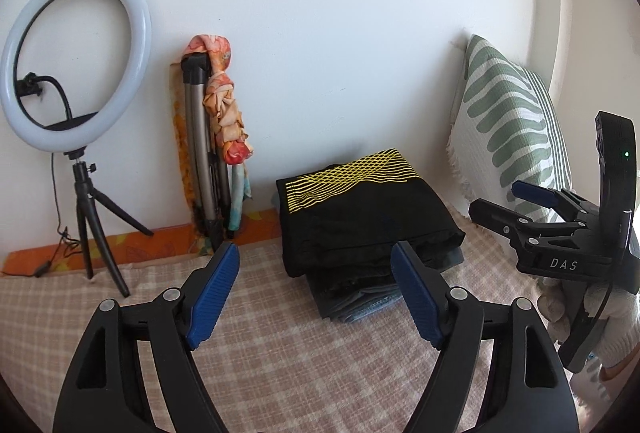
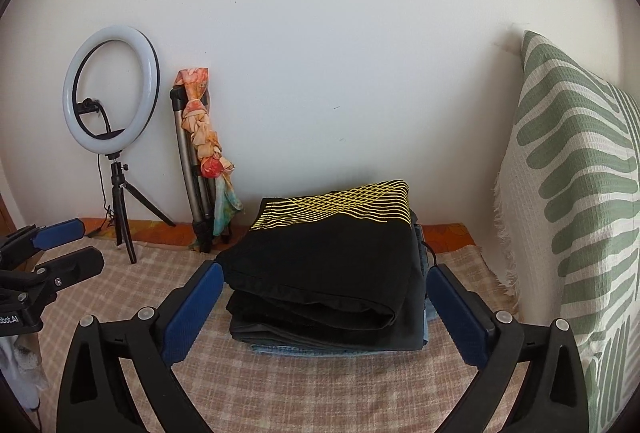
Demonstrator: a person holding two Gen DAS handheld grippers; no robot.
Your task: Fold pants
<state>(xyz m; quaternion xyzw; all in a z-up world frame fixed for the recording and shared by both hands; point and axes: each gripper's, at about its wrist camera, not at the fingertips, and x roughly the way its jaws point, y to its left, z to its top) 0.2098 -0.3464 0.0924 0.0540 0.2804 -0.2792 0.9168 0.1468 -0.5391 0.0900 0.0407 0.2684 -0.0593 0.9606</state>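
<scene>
Left wrist view: left hand-held gripper spread wide, empty; folded black pants with yellow wave print atop stack near far edge of checked bed cover; "DAS" on right hand-held gripper.

Right wrist view: gripper wide, empty, flanking stack; best squared up gently; partial "bot.AI".

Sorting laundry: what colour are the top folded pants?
Black pants with a yellow wavy-line band, clearest in the right wrist view.

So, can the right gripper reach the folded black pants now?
Probably yes. The right gripper is open and points at the black pants on top of the pile; nothing lies between them.
</scene>
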